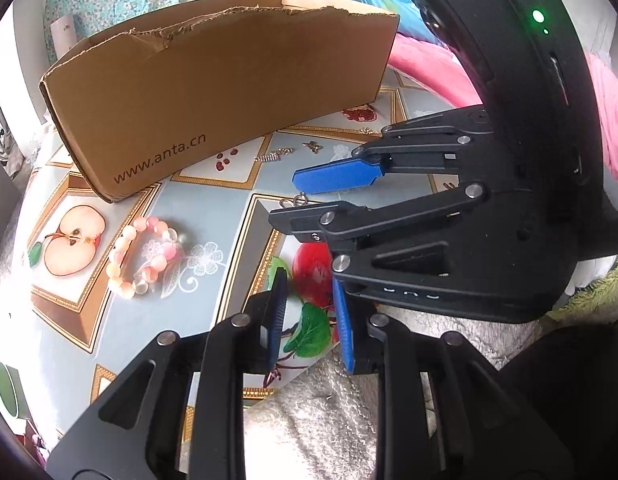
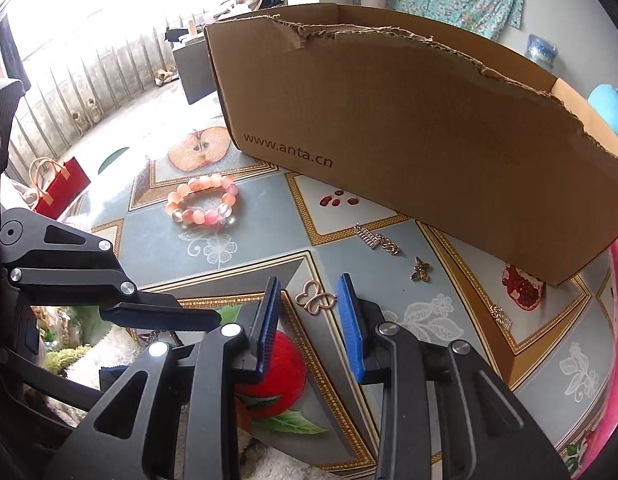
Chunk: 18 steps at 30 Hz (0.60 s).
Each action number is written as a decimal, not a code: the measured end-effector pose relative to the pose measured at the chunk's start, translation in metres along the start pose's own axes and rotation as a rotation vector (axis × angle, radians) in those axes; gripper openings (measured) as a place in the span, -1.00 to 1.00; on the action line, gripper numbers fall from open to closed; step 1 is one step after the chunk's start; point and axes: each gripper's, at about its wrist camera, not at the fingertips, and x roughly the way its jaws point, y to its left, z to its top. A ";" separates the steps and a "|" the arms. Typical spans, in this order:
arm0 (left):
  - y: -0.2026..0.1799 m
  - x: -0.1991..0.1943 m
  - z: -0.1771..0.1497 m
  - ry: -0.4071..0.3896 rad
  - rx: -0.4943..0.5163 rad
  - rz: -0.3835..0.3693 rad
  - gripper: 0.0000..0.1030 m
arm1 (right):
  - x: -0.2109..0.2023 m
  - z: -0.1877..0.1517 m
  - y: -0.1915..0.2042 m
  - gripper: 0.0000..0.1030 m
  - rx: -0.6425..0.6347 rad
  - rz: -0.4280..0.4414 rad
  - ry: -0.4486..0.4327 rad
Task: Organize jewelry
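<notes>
Seen from the left wrist: left gripper (image 1: 307, 312) low in the frame, blue pads spread apart with nothing between them, poised over the fruit-patterned tablecloth (image 1: 213, 216) near a printed red apple. Right gripper (image 1: 309, 196) reaching in from the right, its upper blue finger (image 1: 335, 176) plainly visible and parted from the dark lower one; only a sliver of a small metal ring showing at the lower finger's tip, the rest hidden behind it. Pink bead bracelet (image 1: 143, 256) lying flat to the left, apart from both grippers. Torn cardboard box (image 1: 213, 88) standing behind, its inside not visible from here. Just in front of the box, a small chain piece (image 1: 273, 156) and a tiny butterfly charm (image 1: 313, 146), both too small to make out in detail. Seen from the right wrist: right gripper (image 2: 309, 312) spread wide, a gold open-wire butterfly pendant (image 2: 315, 300) lying on the cloth between the fingertips, contact with either pad unclear. Left gripper entering from the left edge, fingertips cut off behind the right one's linkage. Bracelet (image 2: 205, 202) farther back on the left. Chain piece (image 2: 377, 240) and butterfly charm (image 2: 421, 270) close to the box (image 2: 409, 120). Another small sparkly piece (image 2: 501, 317) near the box's right corner, hard to identify.
</notes>
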 end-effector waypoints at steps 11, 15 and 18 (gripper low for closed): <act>0.004 -0.010 -0.012 -0.011 -0.012 0.004 -0.57 | 0.001 0.000 0.000 -0.61 0.015 -0.002 0.011; 0.005 -0.013 -0.015 -0.016 -0.012 0.004 -0.57 | -0.002 0.000 -0.005 -0.62 0.027 0.001 0.014; 0.004 -0.013 -0.012 -0.017 -0.011 0.007 -0.57 | -0.004 0.000 -0.009 -0.72 0.035 0.002 0.015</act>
